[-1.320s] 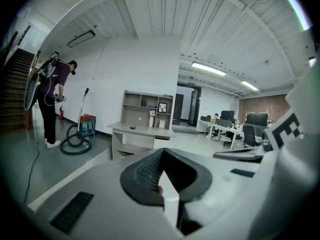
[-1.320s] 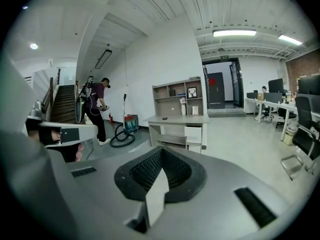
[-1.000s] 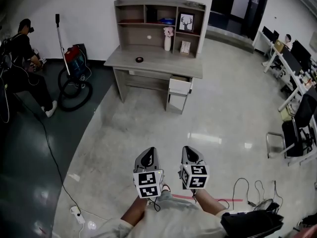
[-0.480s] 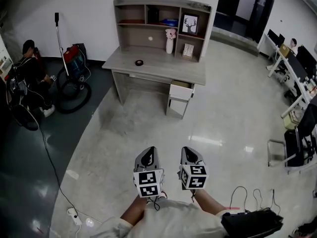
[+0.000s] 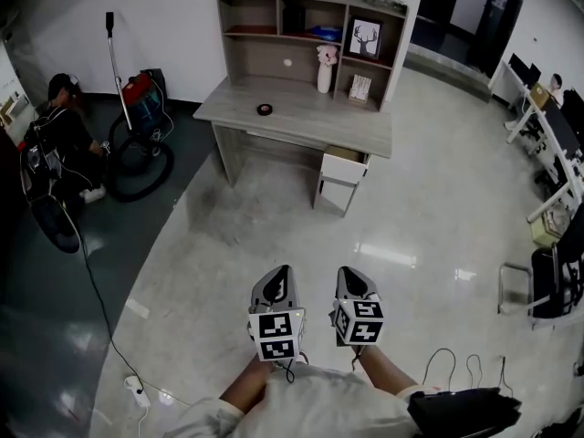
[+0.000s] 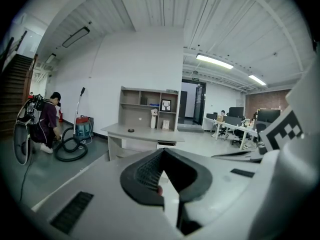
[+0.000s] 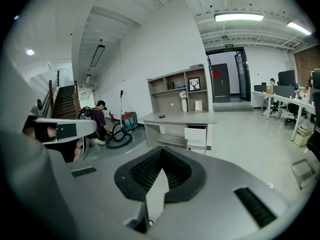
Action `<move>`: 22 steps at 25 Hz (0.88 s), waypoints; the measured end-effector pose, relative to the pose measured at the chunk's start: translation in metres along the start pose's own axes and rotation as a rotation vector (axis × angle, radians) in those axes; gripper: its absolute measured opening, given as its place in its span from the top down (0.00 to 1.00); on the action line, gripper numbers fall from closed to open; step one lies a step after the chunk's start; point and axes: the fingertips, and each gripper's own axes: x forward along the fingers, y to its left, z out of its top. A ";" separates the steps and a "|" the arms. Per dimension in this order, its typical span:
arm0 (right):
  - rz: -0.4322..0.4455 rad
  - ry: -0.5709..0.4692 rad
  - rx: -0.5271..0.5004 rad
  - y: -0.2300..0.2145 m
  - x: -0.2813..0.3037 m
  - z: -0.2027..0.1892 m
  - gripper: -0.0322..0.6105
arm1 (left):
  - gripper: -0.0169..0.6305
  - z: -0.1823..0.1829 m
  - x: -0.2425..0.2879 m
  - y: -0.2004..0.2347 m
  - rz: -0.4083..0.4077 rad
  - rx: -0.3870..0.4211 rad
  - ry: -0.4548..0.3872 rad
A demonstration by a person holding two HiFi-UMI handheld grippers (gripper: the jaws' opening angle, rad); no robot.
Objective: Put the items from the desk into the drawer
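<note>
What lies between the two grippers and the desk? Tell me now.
Only bare, glossy floor, as the head view shows: nothing stands between the left gripper, the right gripper and the desk.

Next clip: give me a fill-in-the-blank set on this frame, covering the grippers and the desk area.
The left gripper and right gripper are both ____, with nothing between the jaws.
The framed picture in the hutch shows a ____.
The drawer under the desk is not fully closed but partly ____.
In the head view, the vacuum cleaner stands on the desk's ____ side.
Missing words: shut, deer, open, left.
</note>
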 end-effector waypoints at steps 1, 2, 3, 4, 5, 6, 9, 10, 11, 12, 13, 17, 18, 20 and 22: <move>0.000 0.001 -0.001 -0.001 0.004 0.002 0.95 | 0.96 0.001 0.005 0.002 -0.001 -0.002 0.002; 0.000 0.001 -0.002 -0.002 0.009 0.003 0.95 | 0.96 0.002 0.011 0.004 -0.001 -0.002 0.005; -0.002 0.002 -0.003 -0.003 0.014 0.005 0.95 | 0.96 0.001 0.017 0.005 -0.003 -0.002 0.009; -0.005 0.002 -0.002 -0.006 0.020 0.006 0.95 | 0.96 0.001 0.024 0.007 -0.006 -0.003 0.012; -0.010 0.002 0.001 -0.008 0.026 0.008 0.95 | 0.96 0.002 0.031 0.009 -0.009 -0.004 0.013; -0.017 0.001 0.005 -0.011 0.032 0.011 0.95 | 0.96 0.003 0.037 0.011 -0.013 -0.003 0.012; -0.038 -0.008 0.013 -0.017 0.050 0.023 0.95 | 0.96 0.012 0.056 0.018 -0.021 0.008 0.003; -0.042 -0.011 0.013 -0.018 0.056 0.029 0.95 | 0.96 0.016 0.063 0.021 -0.024 0.009 0.001; -0.045 -0.016 0.013 -0.019 0.062 0.036 0.95 | 0.96 0.021 0.069 0.025 -0.027 0.008 0.000; -0.045 -0.021 0.013 -0.018 0.068 0.043 0.95 | 0.96 0.026 0.075 0.029 -0.031 0.004 -0.002; -0.046 -0.026 0.013 -0.017 0.074 0.049 0.95 | 0.96 0.031 0.081 0.033 -0.035 -0.002 -0.002; -0.048 -0.032 0.016 -0.013 0.098 0.064 0.95 | 0.96 0.040 0.106 0.053 -0.036 -0.040 -0.001; -0.048 -0.025 0.015 -0.012 0.103 0.064 0.95 | 0.96 0.041 0.110 0.058 -0.031 -0.042 0.002; -0.050 -0.004 0.015 -0.010 0.112 0.062 0.95 | 0.96 0.043 0.117 0.066 -0.030 -0.035 0.012; -0.060 0.012 0.024 -0.010 0.123 0.063 0.95 | 0.96 0.046 0.126 0.072 -0.041 -0.023 0.020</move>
